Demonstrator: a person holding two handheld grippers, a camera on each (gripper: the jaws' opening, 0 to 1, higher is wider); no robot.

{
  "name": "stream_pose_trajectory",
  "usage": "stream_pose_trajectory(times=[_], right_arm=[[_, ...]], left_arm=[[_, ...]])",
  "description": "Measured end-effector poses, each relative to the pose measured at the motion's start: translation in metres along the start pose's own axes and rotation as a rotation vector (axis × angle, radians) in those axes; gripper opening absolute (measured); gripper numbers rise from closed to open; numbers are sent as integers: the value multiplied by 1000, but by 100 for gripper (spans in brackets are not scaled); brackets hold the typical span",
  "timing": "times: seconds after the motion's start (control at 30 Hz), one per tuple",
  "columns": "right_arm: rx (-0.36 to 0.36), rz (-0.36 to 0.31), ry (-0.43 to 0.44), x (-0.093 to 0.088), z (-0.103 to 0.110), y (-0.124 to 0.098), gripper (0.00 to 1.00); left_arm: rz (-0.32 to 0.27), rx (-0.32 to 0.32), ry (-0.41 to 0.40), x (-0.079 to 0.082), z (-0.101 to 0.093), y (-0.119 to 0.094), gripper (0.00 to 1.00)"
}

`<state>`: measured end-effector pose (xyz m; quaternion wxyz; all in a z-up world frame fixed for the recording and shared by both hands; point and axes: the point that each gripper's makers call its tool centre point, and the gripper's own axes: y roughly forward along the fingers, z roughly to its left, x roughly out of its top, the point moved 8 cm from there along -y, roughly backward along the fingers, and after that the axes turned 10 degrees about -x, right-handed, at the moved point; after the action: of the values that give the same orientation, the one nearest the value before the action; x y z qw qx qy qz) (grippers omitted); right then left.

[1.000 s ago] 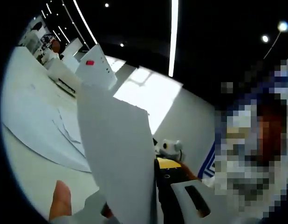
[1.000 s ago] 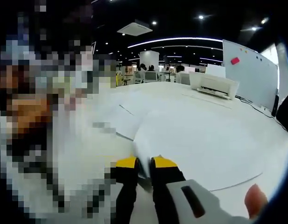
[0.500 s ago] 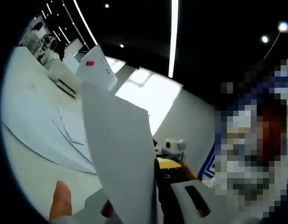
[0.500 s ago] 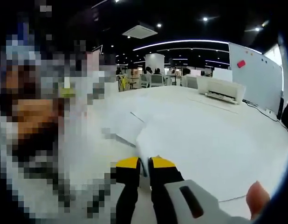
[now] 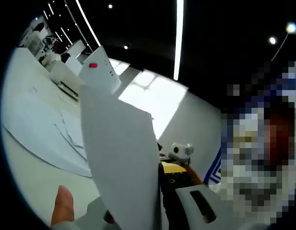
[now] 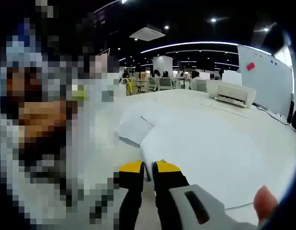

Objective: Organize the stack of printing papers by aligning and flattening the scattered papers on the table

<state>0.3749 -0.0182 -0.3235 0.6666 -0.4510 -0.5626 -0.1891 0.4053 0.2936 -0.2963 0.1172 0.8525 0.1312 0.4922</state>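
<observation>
My left gripper [image 5: 155, 191] clamped on white sheet [image 5: 121, 158] — sheet stands upright, blank, slightly bowed, hiding my left jaw. My right gripper [image 6: 147, 168] pinches near edge of paper stack [image 6: 210, 153], yellow-tipped jaws together on it. Stack lies flat on white table [image 6: 109, 158], sheets fanned, corners misaligned. Printer [image 6: 232, 93] at table's far edge; whiteboard [image 6: 265, 76] behind it. My thumb [image 5: 62, 206] low beside sheet.

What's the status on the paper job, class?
Left tongs shut on paper sheet, held up on edge. Right tongs shut on same sheet's other edge. More loose sheets on table. Nothing blocking.
</observation>
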Motion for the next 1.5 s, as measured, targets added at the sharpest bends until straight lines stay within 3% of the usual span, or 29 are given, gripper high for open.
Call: stream_pose_trajectory(times=[0.23,0.37,0.53,0.7,0.77,0.93,1.1,1.23,1.4,1.43,1.5], right_arm=[[71,-8,40,-1,14,-2,5],[84,-11,9,-3,18,-4,8],[76,-14,-13,-4,15,-4,20],[75,-69,-73,1,14,-12,29],[70,-91,-57,2,10,-17,36],[57,-64,-69,-9,2,-23,55],[50,-20,-89,-21,2,-15,63],[36,-11,-43,-24,-4,-9,63],[12,-10,-19,-23,-17,-4,50],[11,-11,-18,-23,-18,-4,46],[15,-17,-22,-21,-19,-3,29]], left_arm=[[-3,0,-2,0,0,0,6],[-5,-1,-2,0,-1,0,6],[-4,1,0,-1,-1,0,6],[-5,-1,2,0,-1,0,6],[-8,-3,1,0,0,0,6],[-9,-8,2,1,0,-1,6],[-9,-3,4,1,1,-1,6],[-8,0,4,2,2,-2,6],[-9,-2,4,3,3,-2,6],[-9,-3,3,2,3,-2,6],[-9,-3,3,2,2,-2,6]])
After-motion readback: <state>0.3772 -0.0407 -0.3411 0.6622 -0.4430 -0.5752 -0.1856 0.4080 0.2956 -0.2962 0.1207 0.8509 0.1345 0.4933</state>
